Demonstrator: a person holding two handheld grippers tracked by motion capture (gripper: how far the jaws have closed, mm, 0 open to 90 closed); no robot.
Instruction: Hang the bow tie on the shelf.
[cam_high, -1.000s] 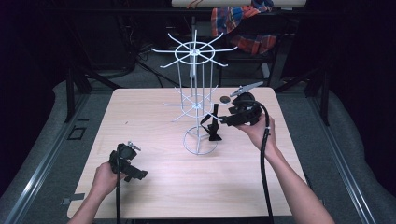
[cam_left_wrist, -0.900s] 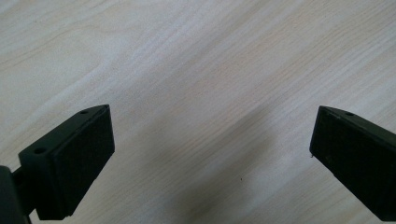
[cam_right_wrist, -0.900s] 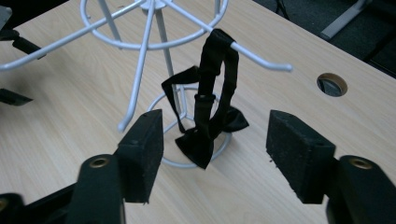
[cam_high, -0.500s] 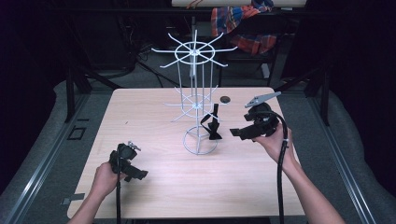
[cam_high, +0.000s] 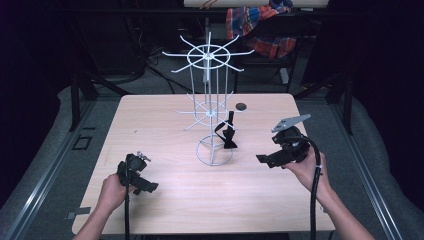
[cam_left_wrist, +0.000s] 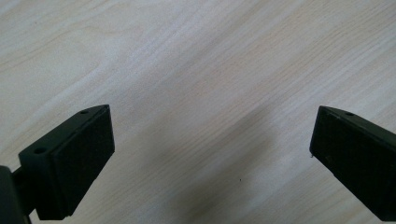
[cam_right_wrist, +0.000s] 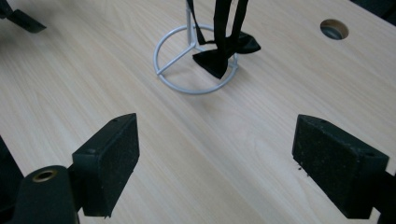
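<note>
A white wire rack (cam_high: 210, 100) with hook arms stands mid-table on a ring base (cam_right_wrist: 161, 60). A black bow tie (cam_high: 228, 136) hangs by its strap from a low hook, and its bow (cam_right_wrist: 224, 53) rests over the ring's edge. My right gripper (cam_high: 263, 160) is held right of the rack, apart from the tie and pointing at it. Its jaws have just been opening and stand wide in the right gripper view (cam_right_wrist: 215, 163), with nothing between them. My left gripper (cam_high: 147, 187) lies at the front left, open over bare wood (cam_left_wrist: 210, 158).
A round cable hole (cam_high: 241, 106) sits in the wooden tabletop (cam_high: 165, 125) behind the rack. Dark frames and a plaid cloth (cam_high: 260, 25) stand beyond the far edge. The left gripper's tip (cam_right_wrist: 18, 18) shows far off in the right gripper view.
My right gripper has drawn back to the right, away from the bow tie, which stays hanging on the rack. The left hand has not moved.
</note>
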